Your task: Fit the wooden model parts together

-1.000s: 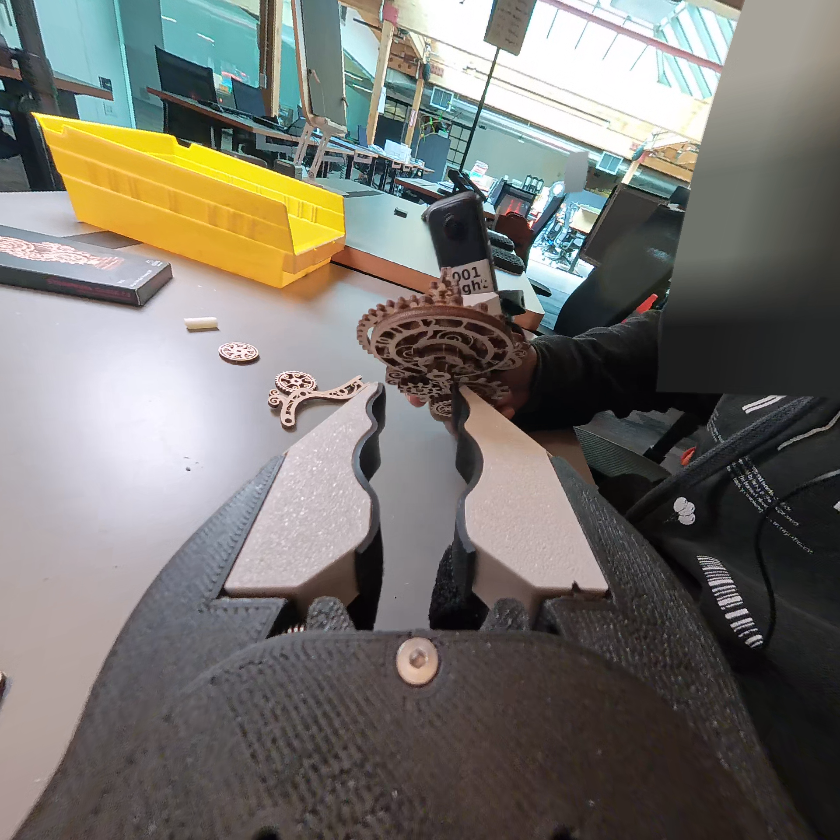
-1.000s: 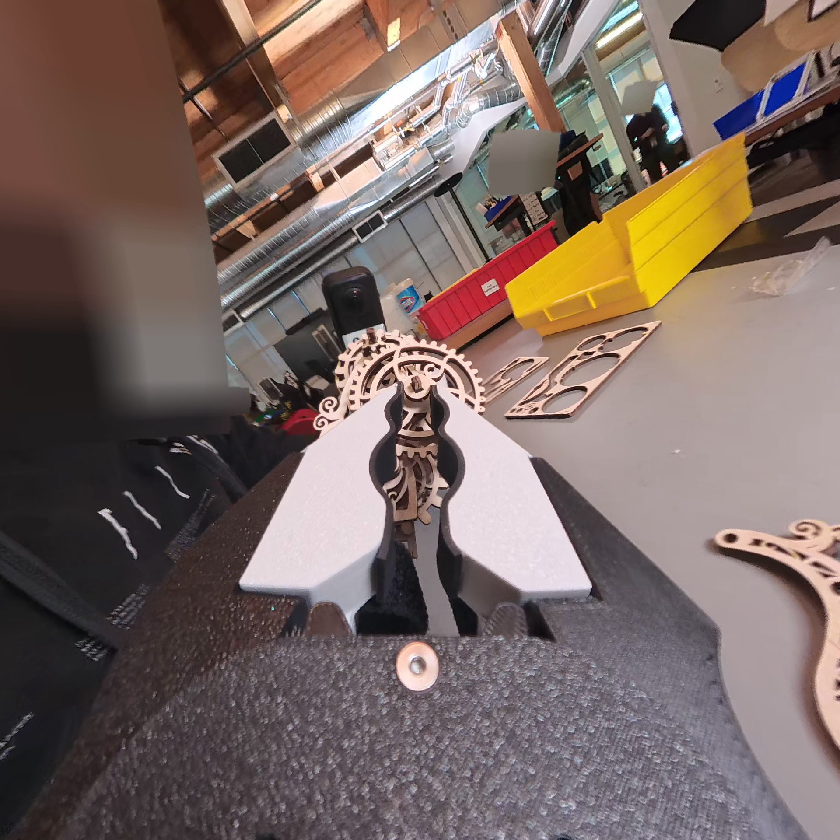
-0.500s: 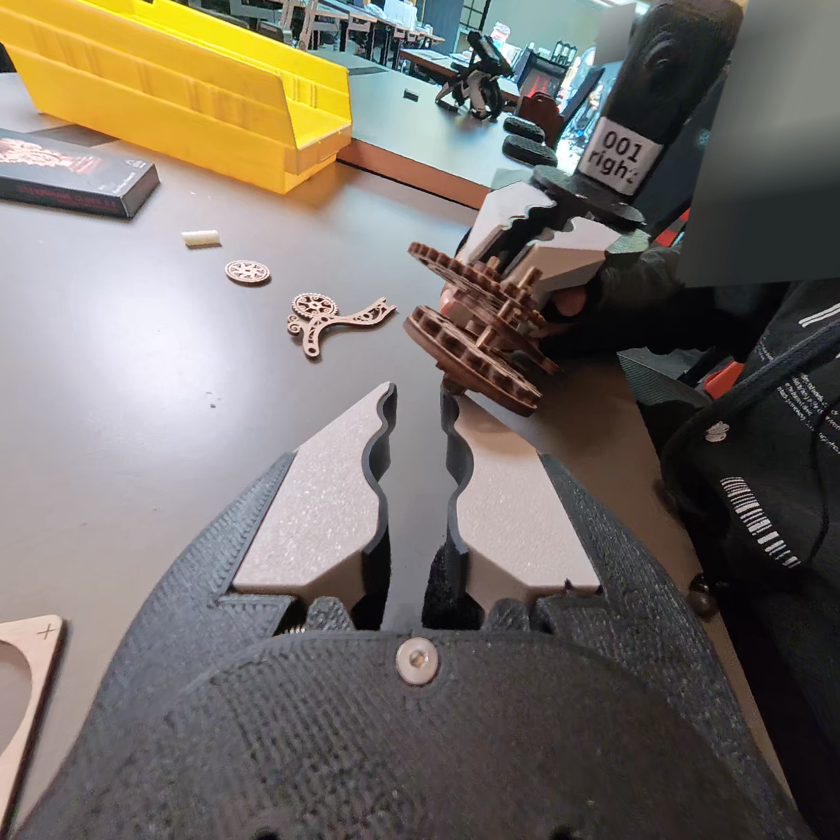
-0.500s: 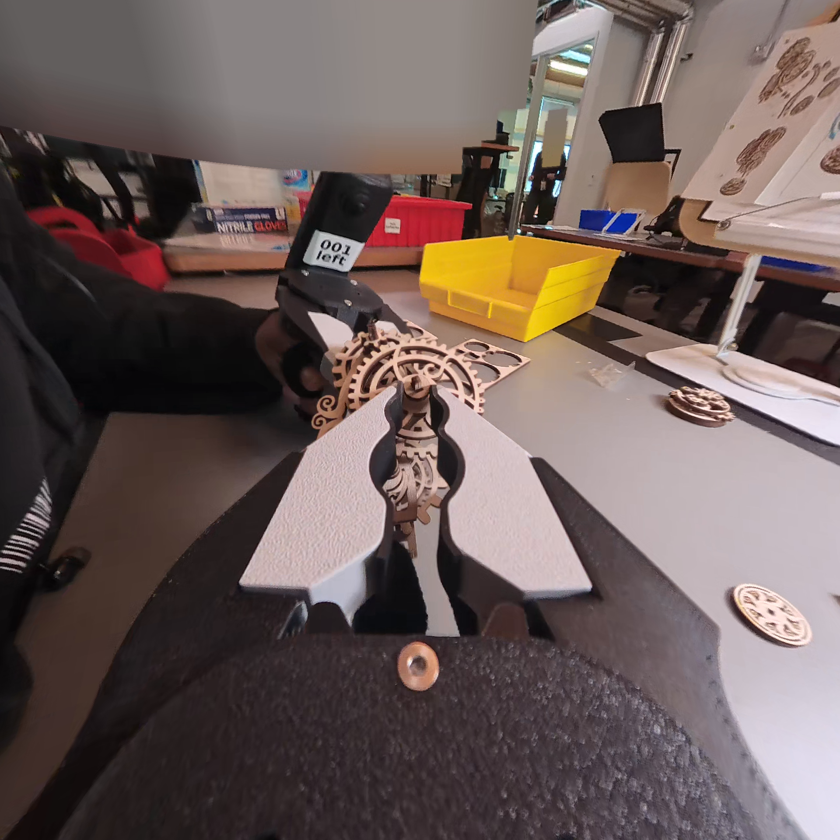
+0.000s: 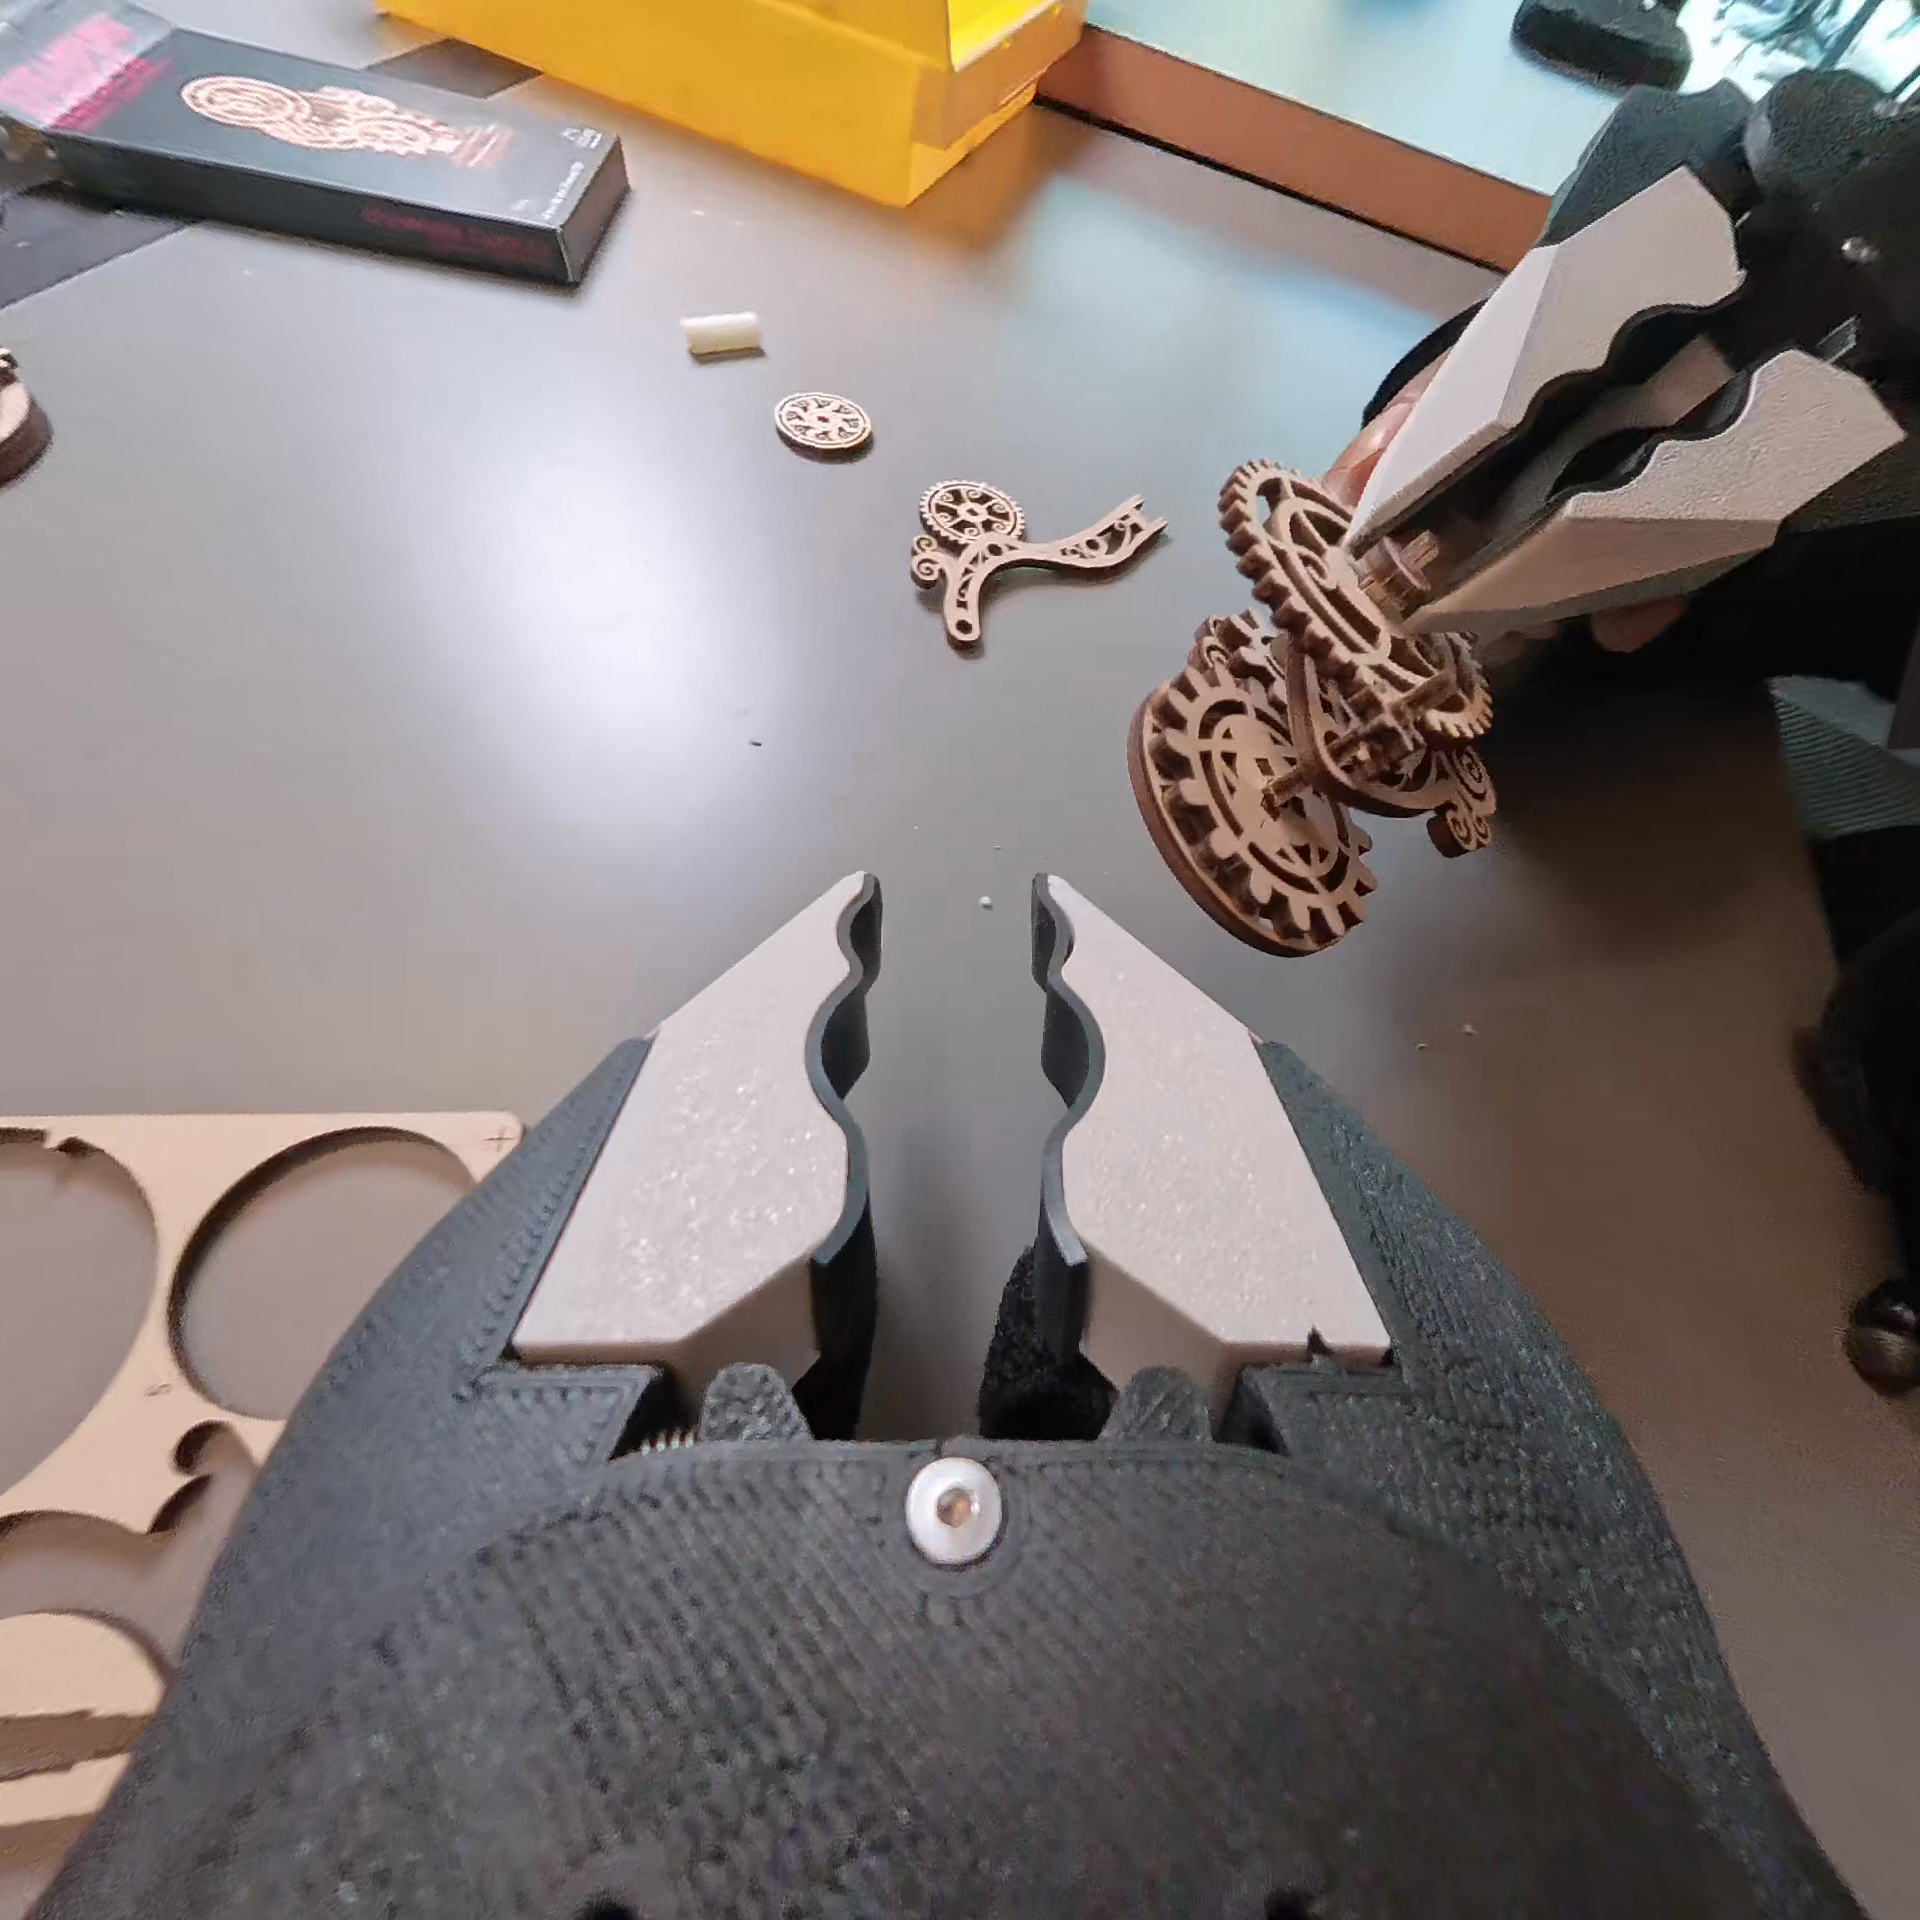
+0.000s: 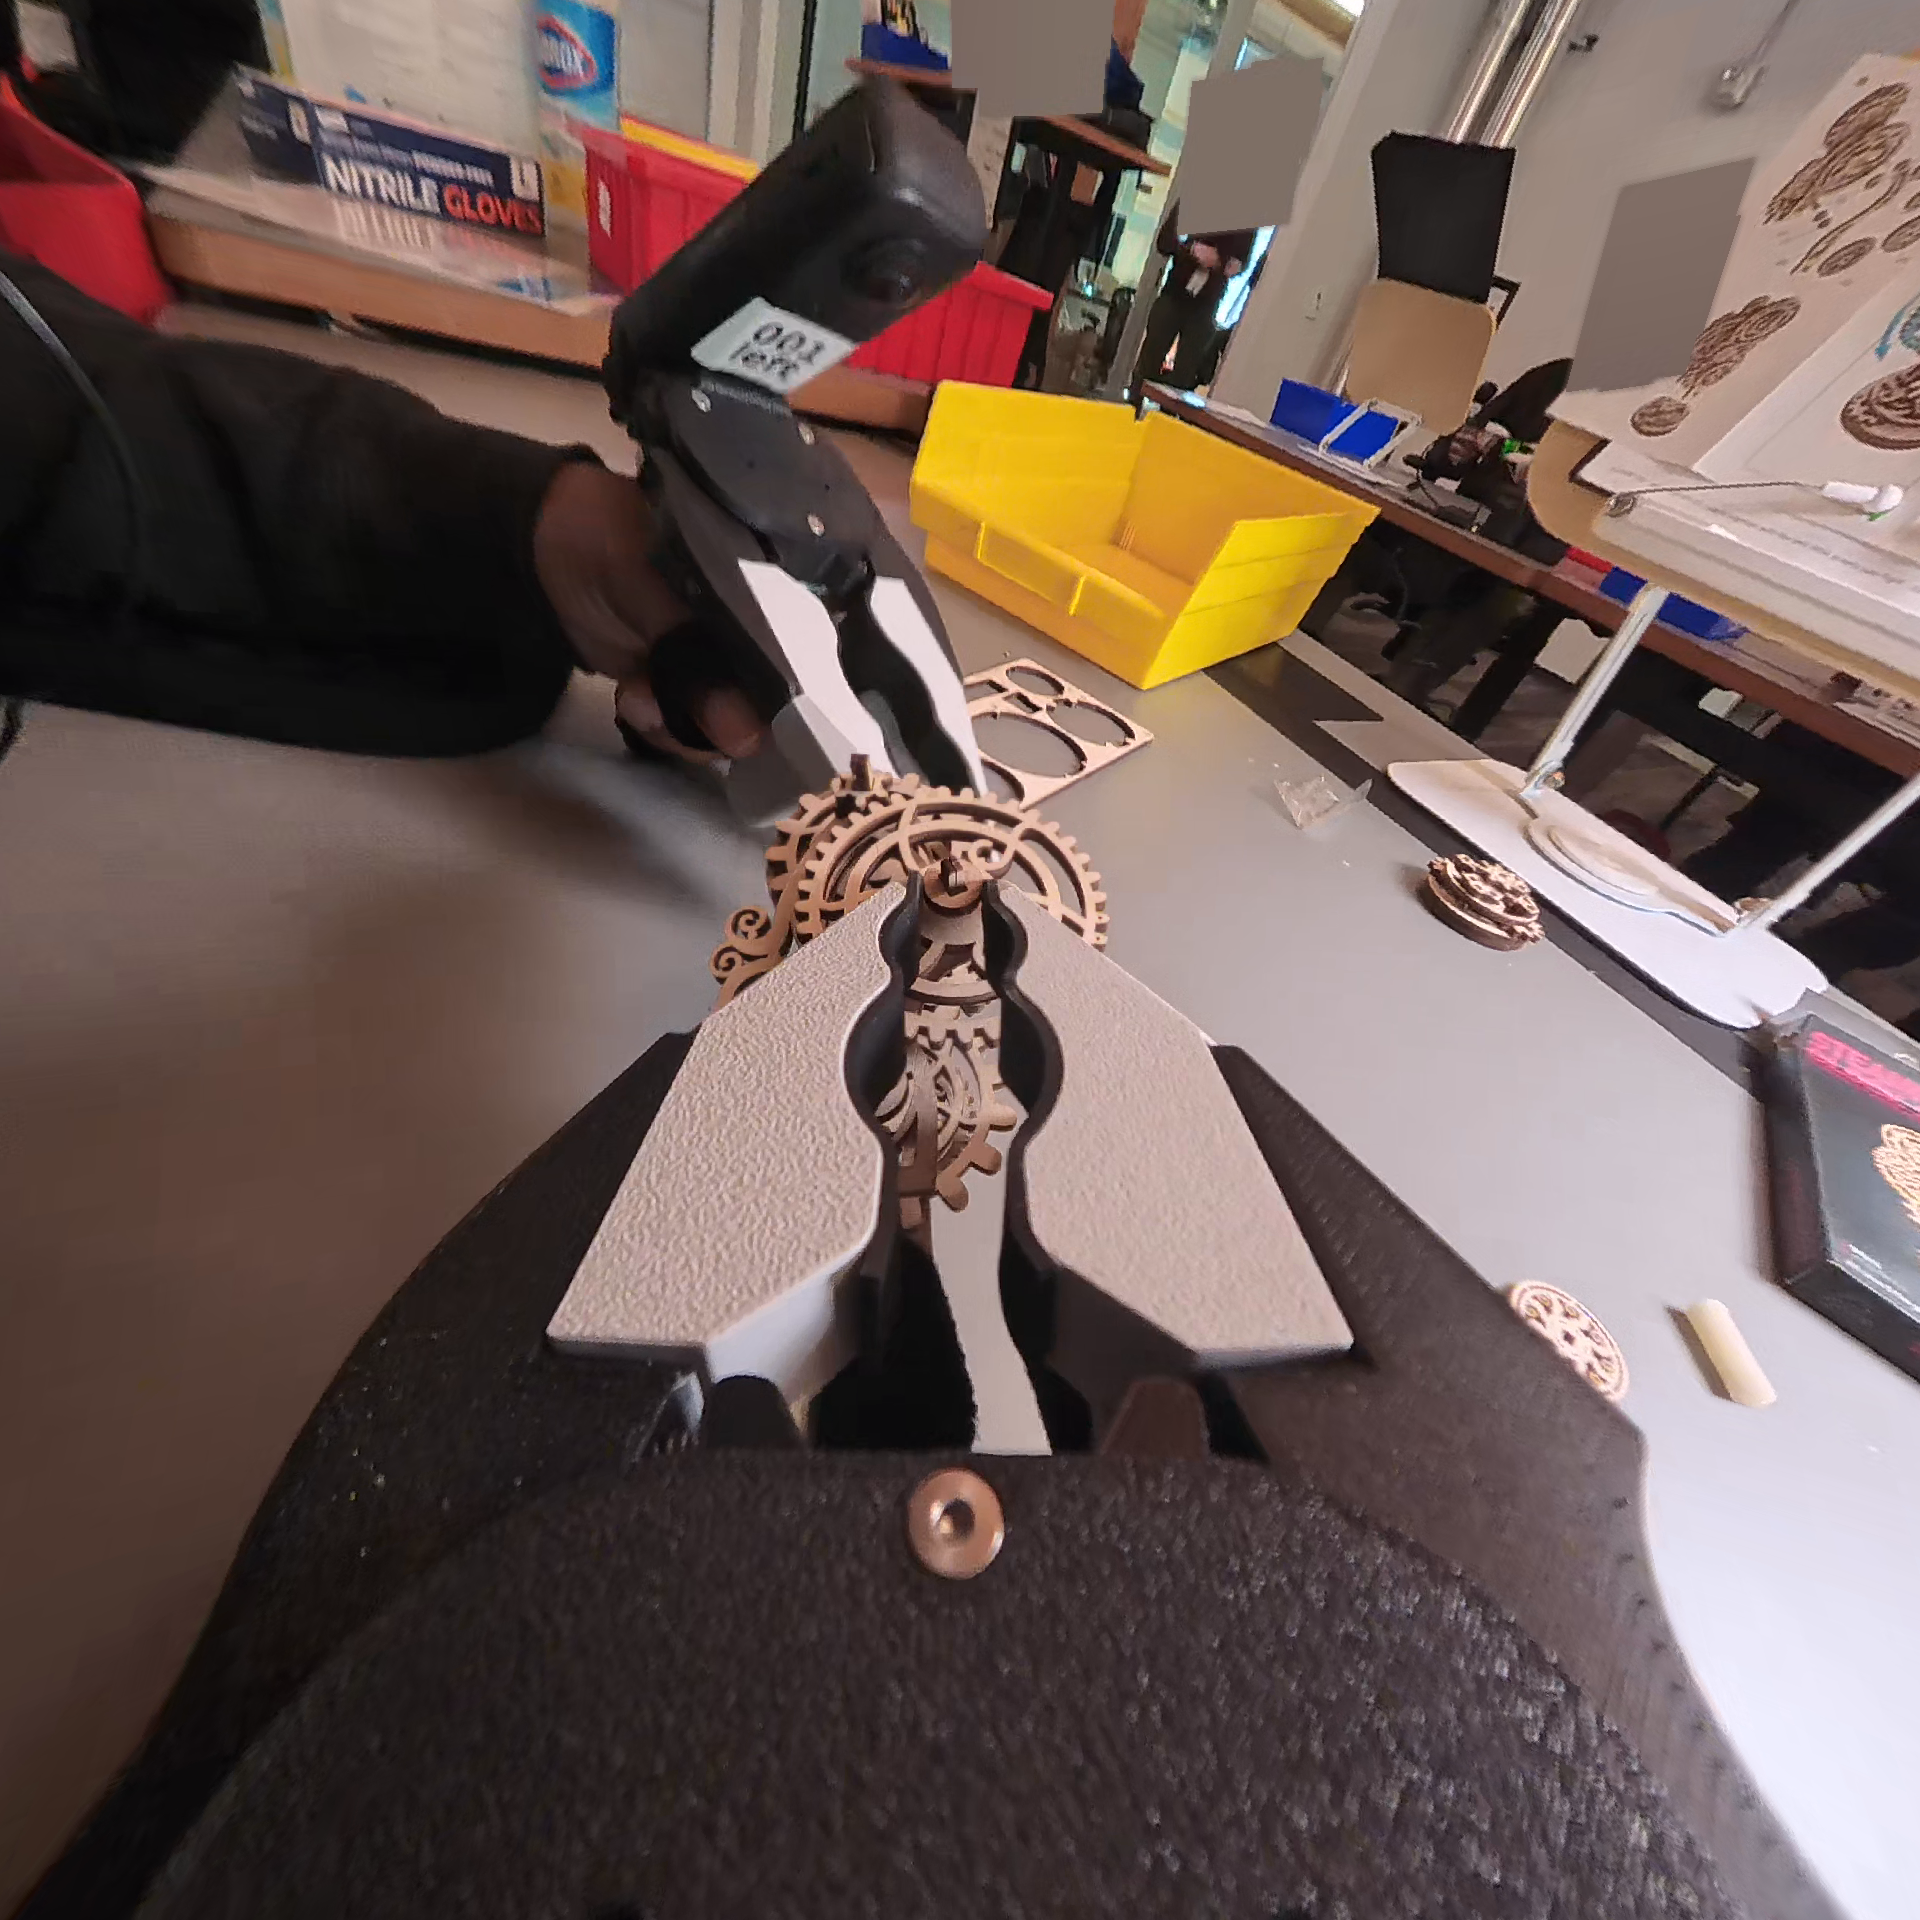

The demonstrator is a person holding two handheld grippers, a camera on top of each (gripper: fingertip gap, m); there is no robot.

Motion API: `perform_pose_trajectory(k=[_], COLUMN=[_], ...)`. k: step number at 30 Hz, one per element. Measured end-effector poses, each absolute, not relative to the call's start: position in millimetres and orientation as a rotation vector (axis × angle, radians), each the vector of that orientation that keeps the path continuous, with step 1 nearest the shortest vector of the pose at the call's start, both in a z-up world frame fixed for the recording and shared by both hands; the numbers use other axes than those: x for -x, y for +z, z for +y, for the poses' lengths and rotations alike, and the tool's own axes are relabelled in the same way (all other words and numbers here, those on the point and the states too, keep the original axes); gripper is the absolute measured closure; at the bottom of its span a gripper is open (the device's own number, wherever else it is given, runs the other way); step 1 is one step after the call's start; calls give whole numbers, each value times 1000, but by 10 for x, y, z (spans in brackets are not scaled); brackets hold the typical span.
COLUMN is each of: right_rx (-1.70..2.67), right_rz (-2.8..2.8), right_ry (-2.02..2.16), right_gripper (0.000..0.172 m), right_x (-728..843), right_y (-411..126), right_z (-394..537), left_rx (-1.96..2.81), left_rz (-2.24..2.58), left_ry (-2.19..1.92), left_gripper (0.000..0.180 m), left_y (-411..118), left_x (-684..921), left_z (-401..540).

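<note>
My right gripper is shut on a wooden gear assembly and holds it above the grey table. In the left wrist view the same assembly hangs from the right gripper at the upper right. My left gripper is open and empty over bare table, left of and below the assembly. In the right wrist view the left gripper sits just behind the assembly. A loose wooden arm with a small gear and a small wooden disc lie on the table.
A black box and a yellow bin lie at the back. A cut-out wooden sheet lies at the left. A white peg lies near the disc. Another gear assembly sits at the right. A person's sleeve is at the left. Left tips to right tips: about 9 centimetres. The white peg is about equally far from each gripper, around 25 centimetres. Look for it in the right wrist view too.
My left gripper narrowed beside the assembly, then opened again and drew back from it with nothing between its fingers. My right gripper kept its hold and turned the assembly.
</note>
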State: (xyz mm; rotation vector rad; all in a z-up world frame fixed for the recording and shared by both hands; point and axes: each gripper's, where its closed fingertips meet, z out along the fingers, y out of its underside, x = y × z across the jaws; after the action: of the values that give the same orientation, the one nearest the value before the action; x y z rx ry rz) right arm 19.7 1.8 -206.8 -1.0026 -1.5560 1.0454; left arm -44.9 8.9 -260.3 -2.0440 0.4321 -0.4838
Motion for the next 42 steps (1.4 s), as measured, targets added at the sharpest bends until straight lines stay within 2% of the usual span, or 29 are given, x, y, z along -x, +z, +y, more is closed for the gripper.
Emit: perform_pose_trajectory(k=[8,19,32,37,42], right_rx=[1034,1081,1088,1163,1369], right_rz=[-1628,-1668,-1648,-1576,-1372], right_ry=[979,958,993,1107,1450], right_gripper=[162,162,162,163,163], right_x=[-177,-152,-145,-143,-154], right_y=[-2218,-2321,-2289,-2214,-2078], right_z=[8,21,38,130,322], left_rx=[1990,1834,1826,1831,1871], left_rz=[446,524,605,635,617], left_ry=[-445,-592,-615,-635,-616], left_gripper=[147,133,128,114,108], left_y=[-2510,-2248,-2295,-2295,-2370], left_x=[495,250,59,56,105], left_z=[100,-9,-67,-105,-56])
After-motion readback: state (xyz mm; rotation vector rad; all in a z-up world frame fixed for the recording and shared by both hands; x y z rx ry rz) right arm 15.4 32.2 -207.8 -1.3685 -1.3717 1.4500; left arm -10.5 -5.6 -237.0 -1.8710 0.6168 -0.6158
